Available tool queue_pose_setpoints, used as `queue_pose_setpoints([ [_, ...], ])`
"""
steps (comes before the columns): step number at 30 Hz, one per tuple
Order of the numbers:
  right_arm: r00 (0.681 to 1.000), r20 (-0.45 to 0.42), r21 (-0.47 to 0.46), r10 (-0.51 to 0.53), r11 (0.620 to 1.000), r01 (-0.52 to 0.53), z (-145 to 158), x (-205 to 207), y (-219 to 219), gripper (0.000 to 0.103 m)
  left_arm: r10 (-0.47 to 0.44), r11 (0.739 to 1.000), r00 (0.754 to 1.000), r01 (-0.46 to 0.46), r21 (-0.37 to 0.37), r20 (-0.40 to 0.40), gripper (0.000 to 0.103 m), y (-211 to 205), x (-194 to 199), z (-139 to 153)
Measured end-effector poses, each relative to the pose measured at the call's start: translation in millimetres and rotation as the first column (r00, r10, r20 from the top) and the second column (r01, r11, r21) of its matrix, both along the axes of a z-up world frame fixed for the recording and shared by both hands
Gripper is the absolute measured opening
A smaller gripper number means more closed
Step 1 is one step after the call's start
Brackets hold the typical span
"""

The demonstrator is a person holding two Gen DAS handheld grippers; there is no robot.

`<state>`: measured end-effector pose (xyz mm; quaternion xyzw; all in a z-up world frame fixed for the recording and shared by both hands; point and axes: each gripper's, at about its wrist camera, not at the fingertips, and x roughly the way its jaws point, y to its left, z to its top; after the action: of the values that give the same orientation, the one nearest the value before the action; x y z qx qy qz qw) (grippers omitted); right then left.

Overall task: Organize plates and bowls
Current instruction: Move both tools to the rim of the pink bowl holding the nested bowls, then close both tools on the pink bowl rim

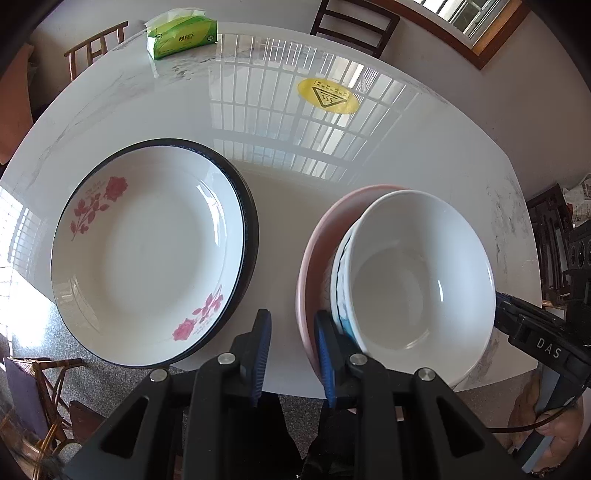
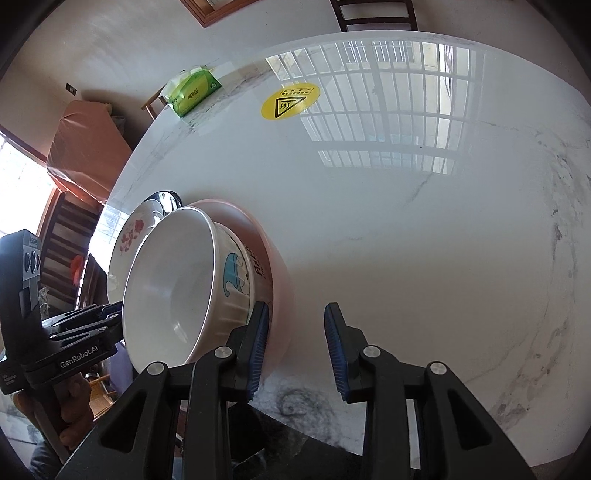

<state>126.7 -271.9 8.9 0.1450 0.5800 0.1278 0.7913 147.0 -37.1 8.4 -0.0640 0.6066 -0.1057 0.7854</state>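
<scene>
A white plate with red roses [image 1: 147, 254] lies stacked on a dark-rimmed plate [image 1: 248, 206] at the table's left. A white bowl [image 1: 421, 280] sits nested in a pink bowl [image 1: 314, 243] at the right. My left gripper [image 1: 291, 343] is open and empty, its right finger close beside the pink bowl's near rim. In the right wrist view the white bowl [image 2: 173, 291], with a blue drawing on its side, sits in the pink bowl [image 2: 273, 266]. My right gripper [image 2: 295, 343] is open and empty, just right of the bowls; its left finger is by the pink rim.
The white marble table [image 1: 369, 147] carries a green tissue pack [image 1: 181, 35] at the far edge and a yellow warning sticker [image 1: 328, 96]. Wooden chairs [image 1: 354, 26] stand around it. The table's near edge [image 2: 332, 432] is just below the right gripper.
</scene>
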Motion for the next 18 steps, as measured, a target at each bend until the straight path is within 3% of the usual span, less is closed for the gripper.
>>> queue_pose_setpoints([
  [4,1.000,-0.017,0.013,-0.003,1.000,0.003,-3.8,3.5,-2.4,0.032,0.002,1.000,1.000,-0.002,-0.024,0.007,0.022,2.4,-0.7,-1.0],
  [6,1.000,-0.009,0.007,0.008,1.000,-0.008,-3.2,2.4,-1.4,0.032,-0.017,1.000,0.999,0.018,-0.024,0.027,0.010,-2.9,-3.6,0.8],
  [8,1.000,-0.009,0.035,0.009,0.999,-0.009,-4.4,2.8,-2.9,0.022,-0.015,1.000,0.998,0.015,0.014,0.054,0.009,-7.8,-6.6,3.4],
  [10,1.000,-0.012,0.093,0.015,0.996,-0.014,-4.3,2.7,-2.6,0.012,0.000,1.000,0.998,0.000,-0.003,0.058,0.009,-5.6,-5.9,3.0],
  [12,1.000,0.003,0.077,0.018,0.997,-0.018,-1.8,0.7,1.0,0.014,0.016,1.000,0.998,-0.015,-0.026,0.060,0.009,-1.9,-7.5,2.4],
  [15,1.000,-0.010,0.115,0.005,0.993,-0.004,-3.3,1.0,-2.1,0.015,0.014,1.000,0.996,-0.015,0.009,0.086,0.009,-11.5,-13.1,5.2],
  [18,1.000,-0.001,0.093,0.010,0.996,-0.010,-2.1,-0.6,0.5,0.015,0.011,1.000,0.996,-0.012,0.011,0.084,0.009,-14.2,-12.3,7.3],
])
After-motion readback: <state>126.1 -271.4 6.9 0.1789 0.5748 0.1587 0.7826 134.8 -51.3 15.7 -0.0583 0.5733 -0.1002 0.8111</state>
